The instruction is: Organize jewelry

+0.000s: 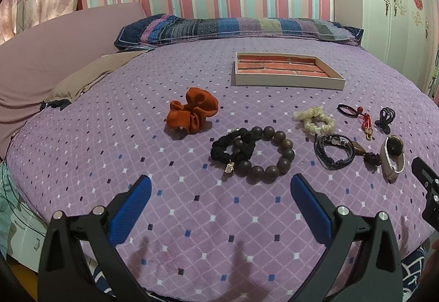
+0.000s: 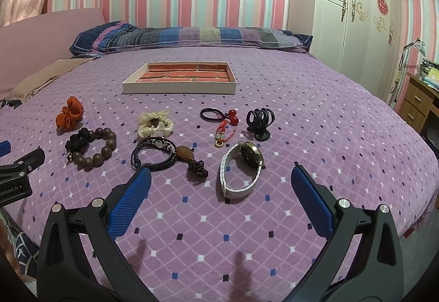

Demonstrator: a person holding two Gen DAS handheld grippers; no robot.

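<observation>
Both jaws gape empty: right gripper (image 2: 221, 184) frames the watch (image 2: 241, 168), stiff, slippery; pinch its band. Ahead of left gripper (image 1: 221, 192), beads (image 1: 263, 155): hard, rolling.

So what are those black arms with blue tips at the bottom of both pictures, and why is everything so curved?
They are hand-held grippers, one per hand, each carrying a wide-angle camera that bends the view. One picture looks along the left gripper, the other along the right gripper. Both are open and hold nothing. On the purple bedspread lie an orange scrunchie, a wooden bead bracelet overlapping a black scrunchie, a cream scrunchie, a dark braided bracelet, a black hair claw and a watch. Farther back sits an empty tray.
</observation>
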